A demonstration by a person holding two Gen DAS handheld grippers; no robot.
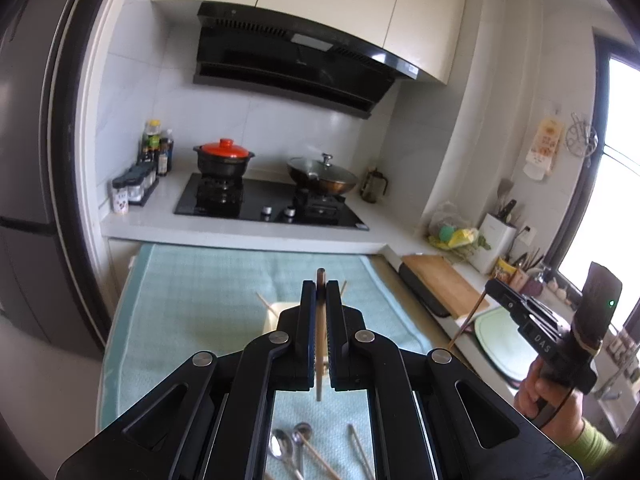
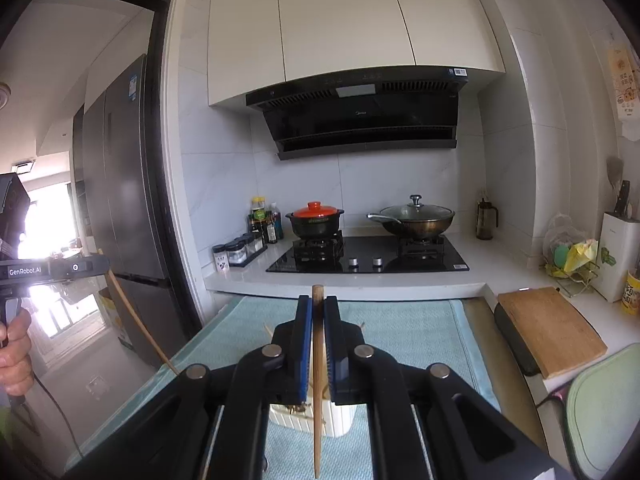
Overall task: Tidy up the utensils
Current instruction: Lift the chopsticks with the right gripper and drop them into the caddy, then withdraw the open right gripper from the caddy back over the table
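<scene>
My left gripper point(image 1: 320, 286) is shut on a wooden chopstick point(image 1: 319, 344) that stands upright between its pads, above a cream utensil holder point(image 1: 271, 318) on the teal mat point(image 1: 192, 304). My right gripper point(image 2: 318, 302) is shut on another wooden chopstick point(image 2: 317, 392), held upright over the same ribbed cream holder point(image 2: 340, 420). Chopstick tips poke out of the holder. Two metal spoons point(image 1: 286, 446) and loose chopsticks point(image 1: 360, 452) lie on the mat below the left gripper. The right gripper also shows in the left wrist view point(image 1: 486, 285), holding its chopstick.
Behind the mat is a white counter with a black gas hob point(image 1: 268, 204), a red-lidded pot point(image 1: 224, 158) and a lidded wok point(image 1: 322, 178). A wooden cutting board point(image 2: 548, 328) and a green board point(image 2: 604, 404) lie to the right. A fridge point(image 2: 116, 176) stands at the left.
</scene>
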